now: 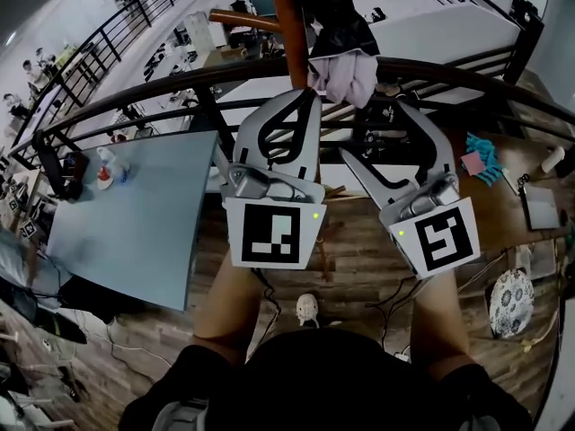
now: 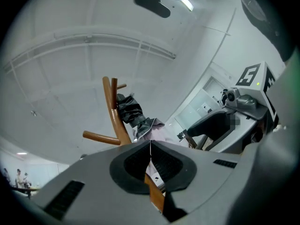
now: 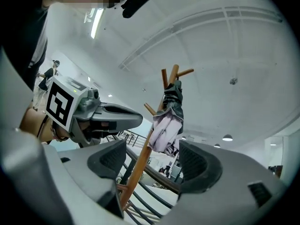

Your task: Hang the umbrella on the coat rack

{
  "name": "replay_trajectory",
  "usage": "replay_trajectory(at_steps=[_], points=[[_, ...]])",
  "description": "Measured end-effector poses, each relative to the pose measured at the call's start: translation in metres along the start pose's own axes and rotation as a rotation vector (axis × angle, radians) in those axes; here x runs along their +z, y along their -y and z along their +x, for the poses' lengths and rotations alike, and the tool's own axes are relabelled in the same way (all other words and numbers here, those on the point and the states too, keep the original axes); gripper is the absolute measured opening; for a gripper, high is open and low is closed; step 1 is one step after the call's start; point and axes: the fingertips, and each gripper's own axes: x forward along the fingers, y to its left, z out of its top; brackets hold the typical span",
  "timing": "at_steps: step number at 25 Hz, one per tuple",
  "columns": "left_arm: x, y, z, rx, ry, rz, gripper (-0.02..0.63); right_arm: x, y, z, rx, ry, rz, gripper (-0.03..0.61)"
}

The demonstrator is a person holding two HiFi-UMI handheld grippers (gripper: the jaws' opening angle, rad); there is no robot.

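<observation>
Hanging on the coat rack (image 1: 289, 16), the folded umbrella (image 1: 340, 57) droops above both tools.
Left tool (image 2: 150, 143) is pressed together, gripping nothing; right tool (image 3: 152, 149) gapes wide, empty.

The left gripper (image 1: 304, 97) and right gripper (image 1: 373, 131) are grey, each carrying a white cube (image 1: 272, 233) with black square markers. A black top (image 1: 332, 384) fills the bottom centre.

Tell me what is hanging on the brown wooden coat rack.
A crumpled black glossy fabric bundle hangs from the brown wooden coat rack, with pale pink fabric below it. The fabric covers the peg holding it.
</observation>
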Motion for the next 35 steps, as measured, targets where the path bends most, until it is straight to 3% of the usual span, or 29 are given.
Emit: replay_trajectory(at_steps=[6, 18, 24, 27, 29, 31, 35], points=[[0.007, 0.038, -0.023, 0.007, -0.045, -0.029, 0.014, 0.002, -0.02, -0.034, 0.058, 0.016, -0.057, 0.336], [0.011, 0.086, -0.092, 0.036, -0.149, -0.065, 0.014, 0.007, -0.072, -0.095, 0.159, 0.077, 0.032, 0.334], [0.018, 0.082, -0.129, 0.043, -0.127, -0.057, 0.014, 0.018, -0.105, -0.101, 0.168, 0.083, 0.047, 0.334], [0.028, 0.077, -0.146, 0.028, -0.115, -0.057, 0.012, 0.031, -0.121, -0.106, 0.176, 0.075, -0.013, 0.334], [0.038, 0.058, -0.158, 0.043, -0.085, -0.077, 0.013, 0.052, -0.134, -0.097, 0.183, 0.13, -0.04, 0.334], [0.042, 0.042, -0.169, 0.041, -0.061, -0.053, 0.014, 0.067, -0.145, -0.088, 0.166, 0.179, -0.003, 0.334], [0.03, 0.045, -0.189, -0.007, -0.05, -0.048, 0.014, 0.06, -0.158, -0.093, 0.112, 0.116, 0.04, 0.334]])
